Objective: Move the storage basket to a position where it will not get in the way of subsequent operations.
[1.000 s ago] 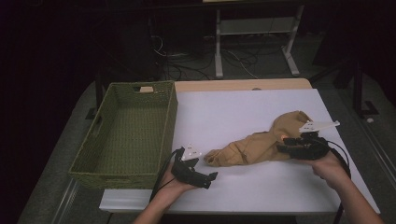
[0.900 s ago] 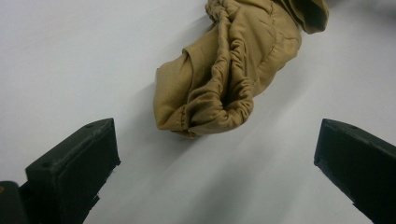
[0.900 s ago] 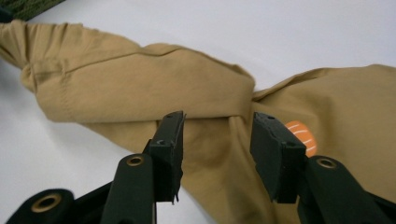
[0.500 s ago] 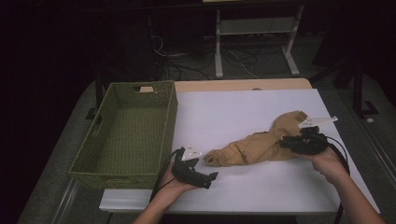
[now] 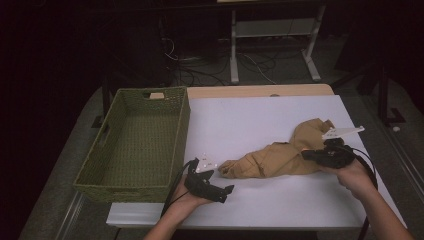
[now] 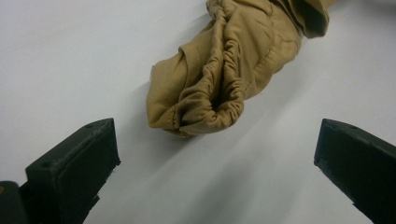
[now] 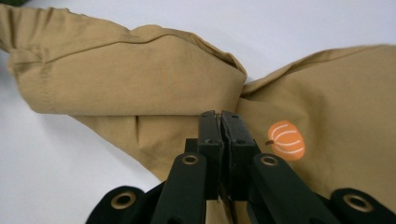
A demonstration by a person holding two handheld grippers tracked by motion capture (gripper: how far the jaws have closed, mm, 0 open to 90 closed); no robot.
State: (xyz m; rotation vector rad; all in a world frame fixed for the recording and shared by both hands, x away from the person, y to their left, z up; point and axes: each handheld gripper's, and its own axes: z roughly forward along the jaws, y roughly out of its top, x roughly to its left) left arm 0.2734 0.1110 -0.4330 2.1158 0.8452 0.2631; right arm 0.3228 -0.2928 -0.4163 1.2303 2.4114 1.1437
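A crumpled tan garment (image 5: 280, 157) lies on the white table (image 5: 250, 115), right of centre. My right gripper (image 5: 306, 155) sits at its right part. In the right gripper view its jaws have just been closing and now meet (image 7: 220, 116) on a fold of the tan cloth (image 7: 140, 74), beside a small orange pumpkin print (image 7: 286, 140). My left gripper (image 5: 227, 192) rests near the table's front edge, just short of the garment's left end. It stands open (image 6: 217, 135), with the gathered cuff end of the garment (image 6: 224, 74) lying ahead of its fingers and apart from them.
A green woven basket (image 5: 180, 135) stands at the table's left, with nothing visible inside it. Bare white tabletop lies behind the garment. Beyond the table, the dark floor holds cables and a white stand (image 5: 270, 30).
The right gripper's jaws have closed together on the tan cloth. Both hands have kept their places, and the garment lies as before.
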